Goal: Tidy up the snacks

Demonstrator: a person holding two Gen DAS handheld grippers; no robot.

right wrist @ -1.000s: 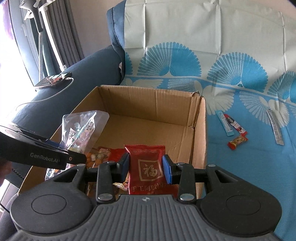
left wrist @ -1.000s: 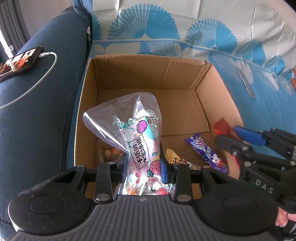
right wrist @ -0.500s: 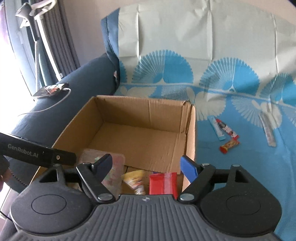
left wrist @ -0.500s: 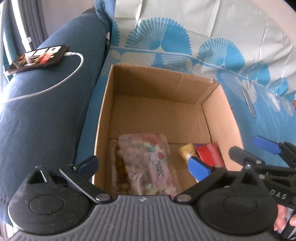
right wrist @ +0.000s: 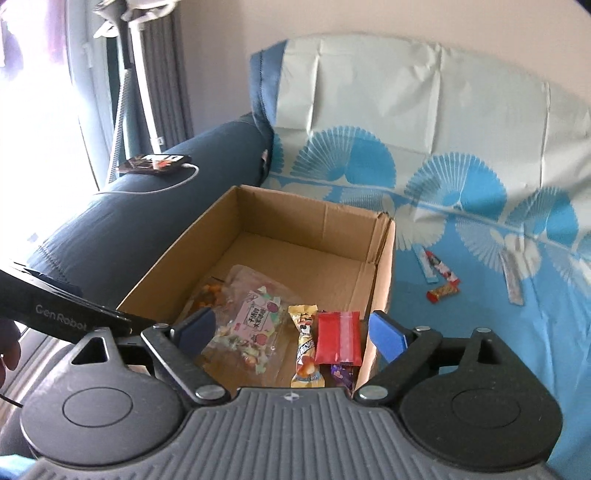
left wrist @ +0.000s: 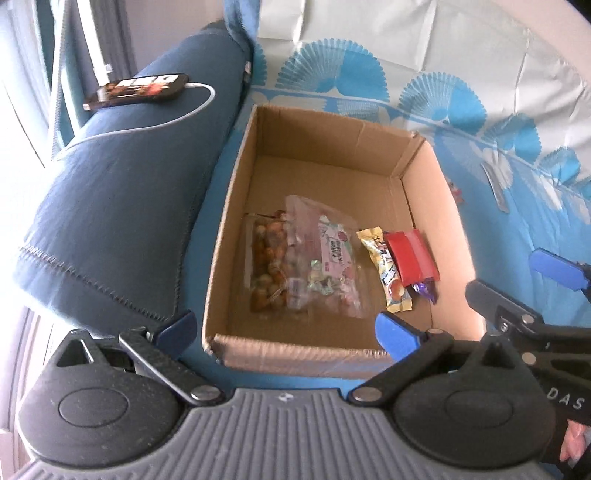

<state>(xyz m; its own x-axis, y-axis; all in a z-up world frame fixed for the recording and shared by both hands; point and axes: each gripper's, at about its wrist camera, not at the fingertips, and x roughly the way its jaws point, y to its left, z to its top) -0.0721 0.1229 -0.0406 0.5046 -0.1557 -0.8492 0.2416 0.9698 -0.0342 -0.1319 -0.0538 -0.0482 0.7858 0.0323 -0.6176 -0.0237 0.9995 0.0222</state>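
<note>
Snack packets, a clear candy bag (left wrist: 328,258) and red foil pouch (right wrist: 339,338), lie in the brown cardboard box (left wrist: 236,206). Left gripper (left wrist: 284,328) spread wide above the box's near wall, empty. Right gripper (right wrist: 291,330), jaws just opening, hovers over the pouch without touching.

— What's around me here?
— A dark blue sofa (right wrist: 155,225), its seat and back under a pale cover (right wrist: 461,155) printed with blue fans.
— And to my left?
— Grey curtains (right wrist: 162,74), a bright window (right wrist: 40,122), a plain wall (right wrist: 258,26).
</note>
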